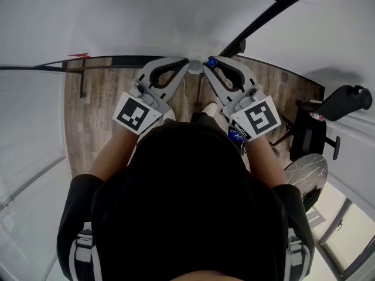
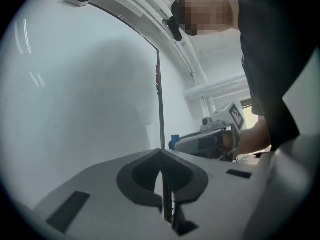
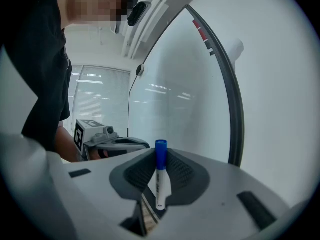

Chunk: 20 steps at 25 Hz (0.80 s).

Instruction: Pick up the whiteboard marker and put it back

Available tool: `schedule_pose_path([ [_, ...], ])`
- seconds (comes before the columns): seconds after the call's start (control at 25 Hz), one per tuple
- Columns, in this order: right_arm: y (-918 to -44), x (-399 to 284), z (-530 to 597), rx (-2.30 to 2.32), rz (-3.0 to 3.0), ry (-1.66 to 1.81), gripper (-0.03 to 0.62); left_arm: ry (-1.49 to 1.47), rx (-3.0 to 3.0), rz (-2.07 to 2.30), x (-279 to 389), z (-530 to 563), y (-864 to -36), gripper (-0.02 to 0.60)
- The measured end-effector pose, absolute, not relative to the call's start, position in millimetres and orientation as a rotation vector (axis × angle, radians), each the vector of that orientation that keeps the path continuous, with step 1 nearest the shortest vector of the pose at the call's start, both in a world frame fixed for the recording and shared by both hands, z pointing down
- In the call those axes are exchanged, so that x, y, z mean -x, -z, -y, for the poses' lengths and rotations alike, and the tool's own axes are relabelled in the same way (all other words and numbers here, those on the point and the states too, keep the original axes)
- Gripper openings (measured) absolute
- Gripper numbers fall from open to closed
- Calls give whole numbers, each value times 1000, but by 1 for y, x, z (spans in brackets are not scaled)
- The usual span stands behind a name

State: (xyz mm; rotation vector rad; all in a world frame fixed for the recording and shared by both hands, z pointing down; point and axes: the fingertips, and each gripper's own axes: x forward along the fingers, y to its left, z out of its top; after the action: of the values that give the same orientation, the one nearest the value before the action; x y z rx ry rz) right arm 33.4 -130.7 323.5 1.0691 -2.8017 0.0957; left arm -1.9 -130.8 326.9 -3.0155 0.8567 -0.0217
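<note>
Two grey hand-held grippers are side by side before a large white whiteboard [image 3: 190, 94] with a dark frame. We see the jaws of the right gripper [image 1: 207, 65] clamped on the white whiteboard marker [image 3: 161, 179], whose blue cap stands out at the jaw tips. The jaws of the left gripper [image 2: 161, 154] are pressed together.

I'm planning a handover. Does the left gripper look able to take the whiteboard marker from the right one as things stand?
Probably not yet. The way looks free, the left gripper beside the right gripper with nothing between, but its jaws are shut and only the blue cap of the whiteboard marker sticks out.
</note>
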Motion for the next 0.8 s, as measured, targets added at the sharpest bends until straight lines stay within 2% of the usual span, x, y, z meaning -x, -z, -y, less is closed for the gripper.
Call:
schedule_pose_path([
  [0.8, -353, -43, 160, -1191, 2756, -98, 60, 20, 3026, -879, 2, 149, -355, 3],
])
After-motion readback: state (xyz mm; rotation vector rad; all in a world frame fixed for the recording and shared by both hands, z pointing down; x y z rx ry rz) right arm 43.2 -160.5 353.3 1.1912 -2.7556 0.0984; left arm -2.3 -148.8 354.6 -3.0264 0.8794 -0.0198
